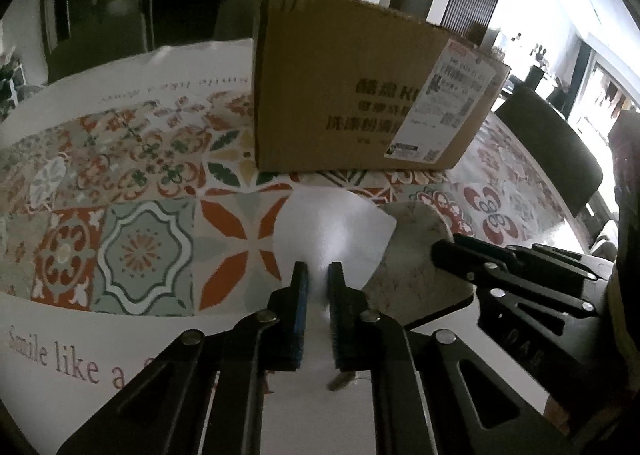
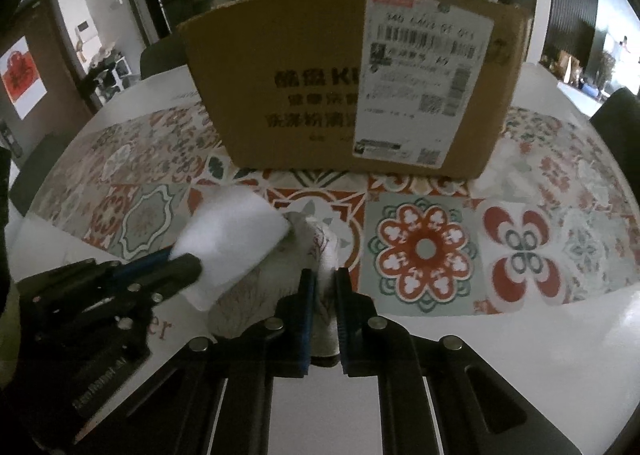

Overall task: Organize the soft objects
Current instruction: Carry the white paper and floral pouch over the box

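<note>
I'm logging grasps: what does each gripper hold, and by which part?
Left gripper pinches the white cloth by its near edge. Right gripper clamps the patterned cloth by its near end.

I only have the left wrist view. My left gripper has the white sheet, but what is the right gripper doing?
Observer: The right gripper is shut on a patterned cloth that lies partly under the white sheet.
Operator: Is the box label readable from that side?
Observer: The label faces the right camera nearly square on, with barcodes visible, though the print is too blurred to read.
Operator: Anything beyond the box on the right?
Observer: On the tablecloth, a pale crumpled thing sits by the box's right lower corner; I cannot tell what it is.
</note>
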A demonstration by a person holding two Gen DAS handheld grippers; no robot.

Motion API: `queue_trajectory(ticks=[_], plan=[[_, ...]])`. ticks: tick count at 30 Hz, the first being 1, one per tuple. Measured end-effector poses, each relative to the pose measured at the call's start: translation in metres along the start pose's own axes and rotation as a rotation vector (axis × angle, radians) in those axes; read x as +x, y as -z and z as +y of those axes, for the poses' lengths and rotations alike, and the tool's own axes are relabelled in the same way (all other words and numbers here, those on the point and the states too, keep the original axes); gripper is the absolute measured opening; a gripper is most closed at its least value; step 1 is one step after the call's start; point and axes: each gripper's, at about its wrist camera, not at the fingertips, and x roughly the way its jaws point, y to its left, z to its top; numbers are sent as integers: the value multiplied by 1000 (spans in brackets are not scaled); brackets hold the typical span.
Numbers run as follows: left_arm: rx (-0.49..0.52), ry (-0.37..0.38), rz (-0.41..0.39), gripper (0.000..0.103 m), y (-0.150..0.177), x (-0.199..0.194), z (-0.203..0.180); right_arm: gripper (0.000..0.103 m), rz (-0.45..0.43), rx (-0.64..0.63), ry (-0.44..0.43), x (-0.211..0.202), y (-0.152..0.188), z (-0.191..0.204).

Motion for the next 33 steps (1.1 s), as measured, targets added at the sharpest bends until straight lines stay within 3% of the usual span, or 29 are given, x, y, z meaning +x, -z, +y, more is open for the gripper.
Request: queue_trajectory(ticks=[12, 33], plan=[[31, -46, -119, 7, -13, -39, -10, 11, -88, 12, 31, -38, -7, -8], [24, -81, -304, 7, -52, -107, -32, 11, -355, 45, 103, -132, -40, -15]])
